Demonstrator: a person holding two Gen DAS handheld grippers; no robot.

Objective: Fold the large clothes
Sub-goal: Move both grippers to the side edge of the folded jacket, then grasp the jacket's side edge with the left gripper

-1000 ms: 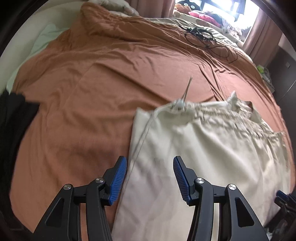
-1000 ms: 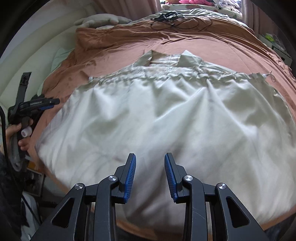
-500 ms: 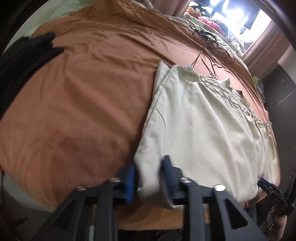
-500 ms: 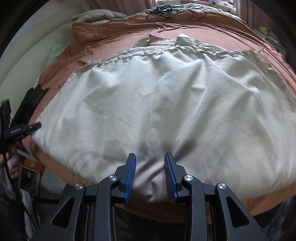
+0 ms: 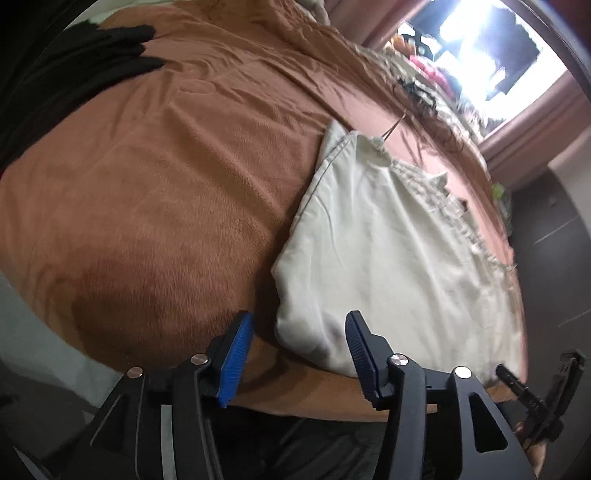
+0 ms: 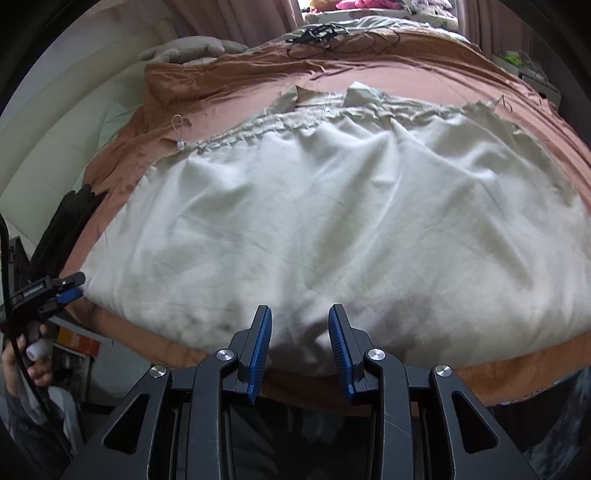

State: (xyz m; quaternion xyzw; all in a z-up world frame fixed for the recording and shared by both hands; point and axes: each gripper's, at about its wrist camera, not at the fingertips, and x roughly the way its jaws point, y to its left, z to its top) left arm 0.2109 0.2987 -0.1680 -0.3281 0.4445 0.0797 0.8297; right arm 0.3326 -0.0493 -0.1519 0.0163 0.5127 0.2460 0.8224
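Garment: the cream garment (image 6: 332,221) is lying spread flat on the brown bedspread (image 5: 166,192), its gathered drawstring edge on the far side and its plain hem running along the near edge of the bed.
Left gripper: I am holding my left gripper (image 5: 295,350) at the garment's near left corner; my jaws are opening, and the corner is lying between them with neither blue pad pressing on it.
Right gripper: I am holding my right gripper (image 6: 299,343) over the middle of the near hem; my fingers are standing apart with the hem's fold sitting in the gap, and I am not clamping it.
Drawstring: a cord end with a white toggle (image 6: 180,145) is lying on the bedspread just beside the gathered edge.
Surroundings: a black cloth (image 5: 74,74) is lying at the bed's left side, well apart from the garment; a tangle of black cables (image 6: 317,35) is lying at the far end.
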